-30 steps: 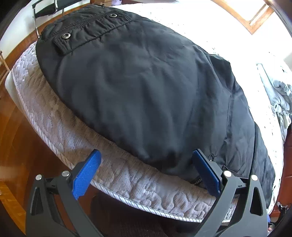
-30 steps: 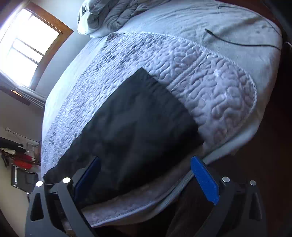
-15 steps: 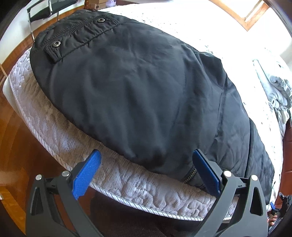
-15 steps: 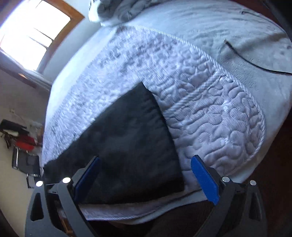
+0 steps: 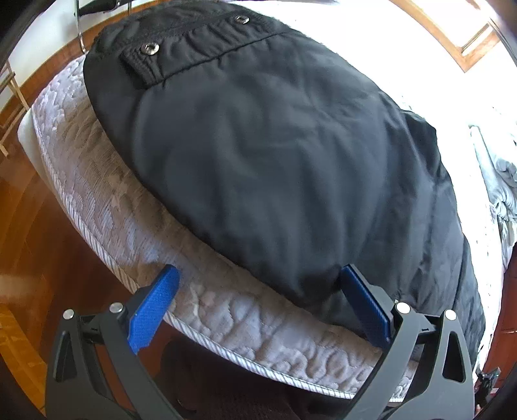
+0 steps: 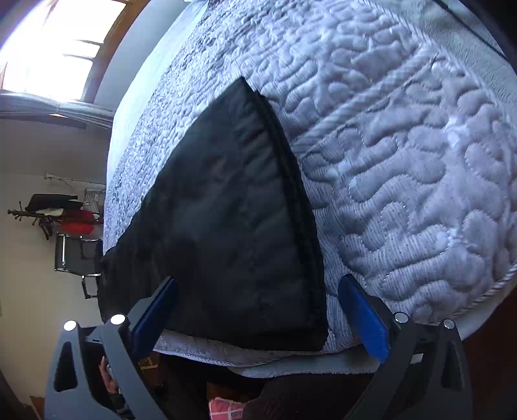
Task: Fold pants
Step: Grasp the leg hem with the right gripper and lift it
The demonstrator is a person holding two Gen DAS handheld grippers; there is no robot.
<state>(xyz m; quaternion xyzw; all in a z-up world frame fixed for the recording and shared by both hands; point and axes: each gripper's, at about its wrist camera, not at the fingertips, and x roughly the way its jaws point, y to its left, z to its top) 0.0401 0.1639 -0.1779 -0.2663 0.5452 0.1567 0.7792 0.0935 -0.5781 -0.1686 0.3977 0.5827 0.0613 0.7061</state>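
Pants (image 5: pixel 274 161) lie flat along the bed (image 5: pixel 106 206) edge, apparently already halved lengthwise; cross-folds remain. My left gripper (image 5: pixel 258 303) and right gripper (image 6: pixel 257 303) hover, fingers spread, empty.

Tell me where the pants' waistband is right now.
In the left wrist view, the waistband lies at the top left, at the mattress corner, far from the open left gripper.

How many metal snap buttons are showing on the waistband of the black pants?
2: one metal snap button on the waistband tab at the left, another farther right near the top edge. More may be hidden.
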